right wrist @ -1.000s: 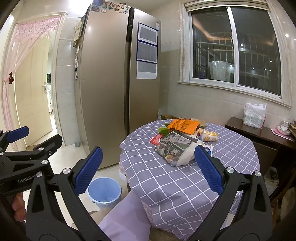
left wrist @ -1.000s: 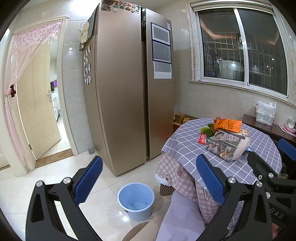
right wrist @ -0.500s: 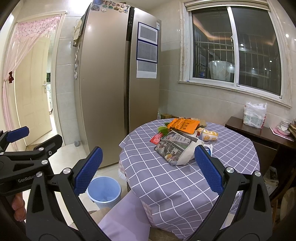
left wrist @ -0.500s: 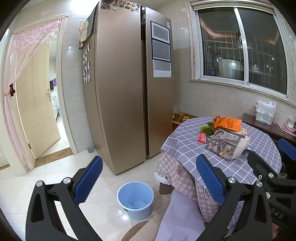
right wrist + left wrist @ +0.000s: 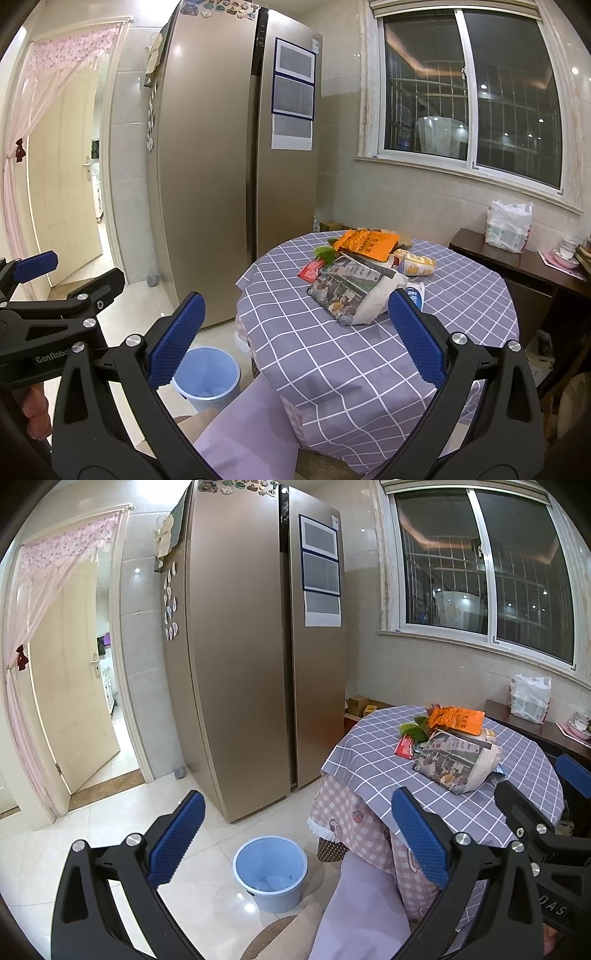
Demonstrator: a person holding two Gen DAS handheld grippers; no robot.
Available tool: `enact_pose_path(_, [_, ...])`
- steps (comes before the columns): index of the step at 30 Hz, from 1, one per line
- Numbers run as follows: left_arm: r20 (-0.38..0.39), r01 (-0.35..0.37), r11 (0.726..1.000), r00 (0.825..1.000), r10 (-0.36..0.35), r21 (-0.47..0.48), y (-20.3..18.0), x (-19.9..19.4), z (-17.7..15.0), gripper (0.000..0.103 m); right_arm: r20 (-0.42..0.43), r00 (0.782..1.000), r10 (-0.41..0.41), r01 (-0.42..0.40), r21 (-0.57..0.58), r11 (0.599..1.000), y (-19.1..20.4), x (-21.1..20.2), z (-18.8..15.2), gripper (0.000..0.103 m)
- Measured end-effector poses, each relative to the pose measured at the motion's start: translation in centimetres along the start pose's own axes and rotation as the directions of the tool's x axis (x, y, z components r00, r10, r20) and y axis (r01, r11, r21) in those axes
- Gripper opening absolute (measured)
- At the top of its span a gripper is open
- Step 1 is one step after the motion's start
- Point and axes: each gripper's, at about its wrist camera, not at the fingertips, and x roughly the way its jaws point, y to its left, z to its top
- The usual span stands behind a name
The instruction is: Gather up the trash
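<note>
A pile of trash lies on the round table with the purple checked cloth [image 5: 369,347]: a printed paper bag [image 5: 351,291], an orange packet [image 5: 369,242], a small red wrapper [image 5: 311,269], green scraps [image 5: 324,253] and a yellow packet [image 5: 417,263]. A light blue bin [image 5: 271,871] stands on the floor left of the table. My left gripper [image 5: 295,834] is open over the bin area, holding nothing. My right gripper [image 5: 293,332] is open before the table, apart from the trash. The bin [image 5: 207,376] also shows in the right wrist view.
A tall bronze fridge [image 5: 255,657] stands behind the bin. An open door [image 5: 74,686] with a pink curtain is at the left. A dark side cabinet [image 5: 524,262] carries a white plastic bag [image 5: 509,225]. A lilac cushion [image 5: 251,428] lies under the grippers.
The left wrist view has drifted slightly, so the bin and table sit a touch further left. Both grippers stay open and nothing has been picked up.
</note>
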Motion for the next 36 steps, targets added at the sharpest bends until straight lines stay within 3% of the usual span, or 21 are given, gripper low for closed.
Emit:
enact_pose_path(6, [-0.028, 0.006, 1.0, 1.0, -0.006, 0.002, -0.7, 1.2, 0.1, 0.099, -0.069, 0.997, -0.025, 0.025, 0.002, 1.0, -0.4, 0.9, 0.0, 0.097])
enact_pose_path(7, [-0.031, 0.006, 1.0, 0.999, -0.006, 0.003, -0.8, 1.4, 0.1, 0.099, -0.124, 0.992, -0.029, 0.029, -0.002, 1.0, -0.5, 1.3, 0.2, 0.097])
enact_pose_path(14, [-0.068, 0.031, 0.999, 0.997, -0.03, 0.019, -2.6, 3.7, 0.3, 0.099, -0.101, 0.994, -0.044, 0.055, 0.116, 0.992, -2.2, 2.7, -0.7, 0.097])
enact_pose_path(19, [-0.119, 0.085, 0.996, 0.99, -0.08, 0.039, -4.9, 6.4, 0.3, 0.099, -0.115, 0.987, -0.11, 0.122, 0.111, 0.986, -3.8, 4.2, -1.3, 0.097])
enact_pose_path(23, [-0.146, 0.114, 0.992, 0.984, -0.104, 0.062, -6.7, 8.5, 0.4, 0.099, -0.146, 0.981, -0.13, 0.149, 0.129, 0.98, -5.5, 5.7, -1.6, 0.097])
enact_pose_path(31, [-0.214, 0.097, 0.991, 0.974, -0.075, 0.091, -9.3, 13.1, 0.1, 0.099, -0.217, 0.958, -0.186, 0.22, 0.141, 0.965, -7.7, 10.3, -2.5, 0.097])
enact_pose_path(36, [-0.259, 0.103, 0.992, 0.963, -0.08, 0.077, -9.9, 16.1, 0.3, 0.099, -0.267, 0.953, -0.144, 0.197, 0.183, 0.963, -9.1, 13.4, -2.8, 0.097])
